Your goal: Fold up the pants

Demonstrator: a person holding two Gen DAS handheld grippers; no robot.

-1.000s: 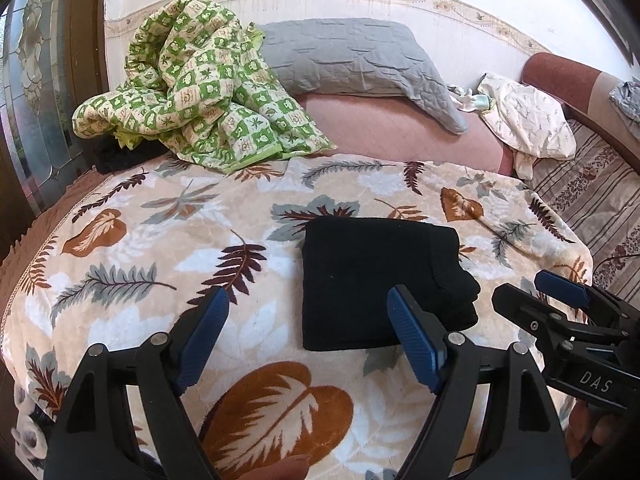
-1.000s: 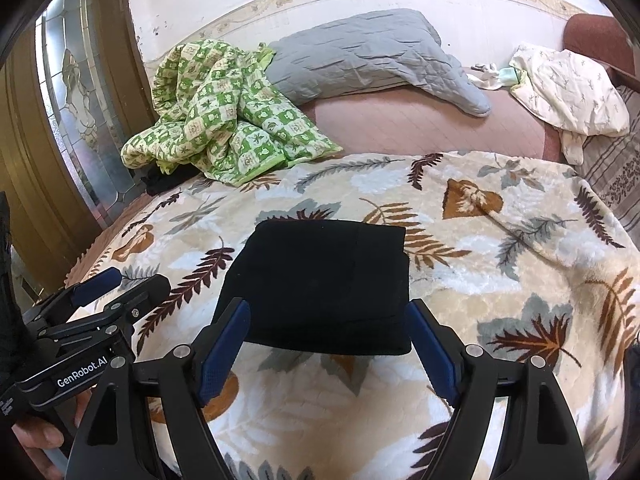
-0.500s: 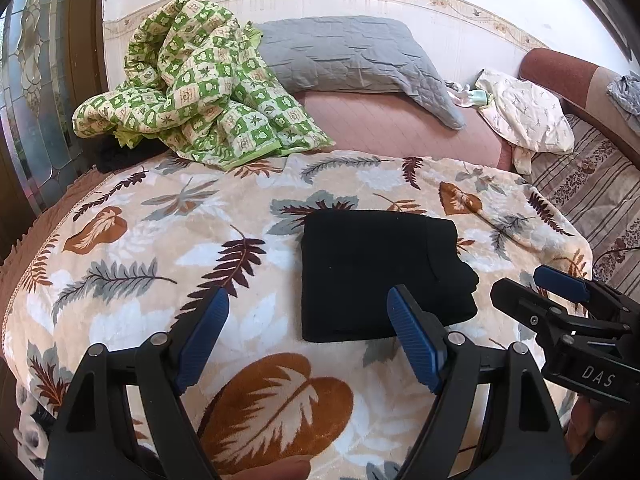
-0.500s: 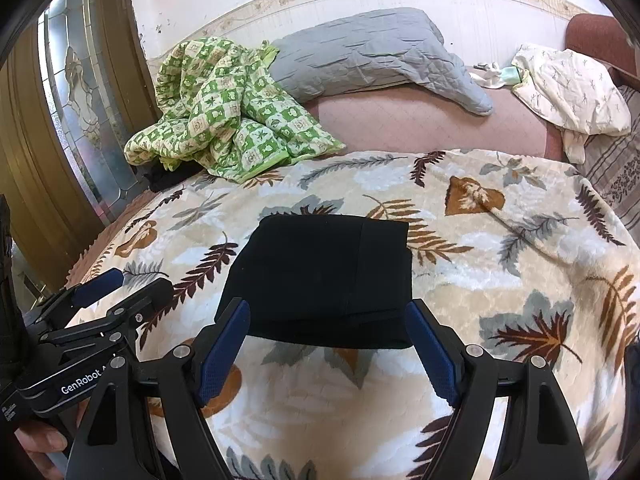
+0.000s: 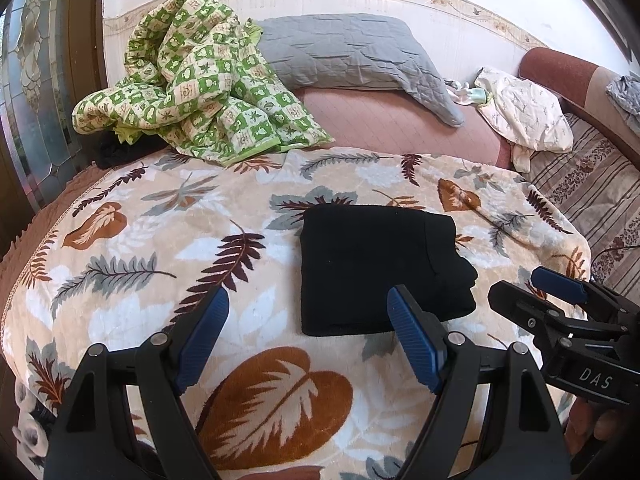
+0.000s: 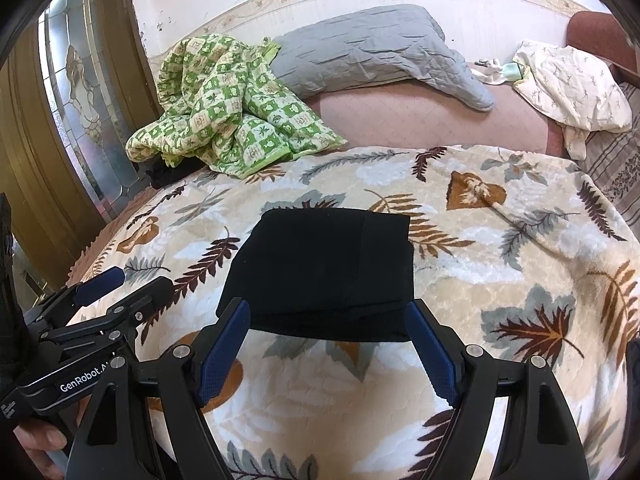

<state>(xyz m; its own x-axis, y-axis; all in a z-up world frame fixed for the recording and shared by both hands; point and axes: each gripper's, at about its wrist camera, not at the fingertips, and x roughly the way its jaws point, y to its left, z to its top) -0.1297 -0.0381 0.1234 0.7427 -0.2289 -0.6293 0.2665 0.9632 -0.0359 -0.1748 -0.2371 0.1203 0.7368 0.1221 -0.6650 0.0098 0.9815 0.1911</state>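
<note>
The black pants (image 5: 376, 268) lie folded into a square on the leaf-print blanket (image 5: 160, 240) on the bed. Both the left claw (image 5: 308, 336) and the right claw (image 6: 328, 340) hover released, gripping nothing.

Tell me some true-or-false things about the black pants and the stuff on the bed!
1. The black pants lie folded in a flat bundle on the leaf-print blanket. True.
2. The right tool is squeezing the pants. False: it is open, holding nothing.
3. The green checked quilt is crumpled beside a grey pillow. True.
4. The left tool holds a sock. False: it is open and empty.
5. The pants sit on top of the pillow. False: they lie apart from it, on the blanket.
</note>
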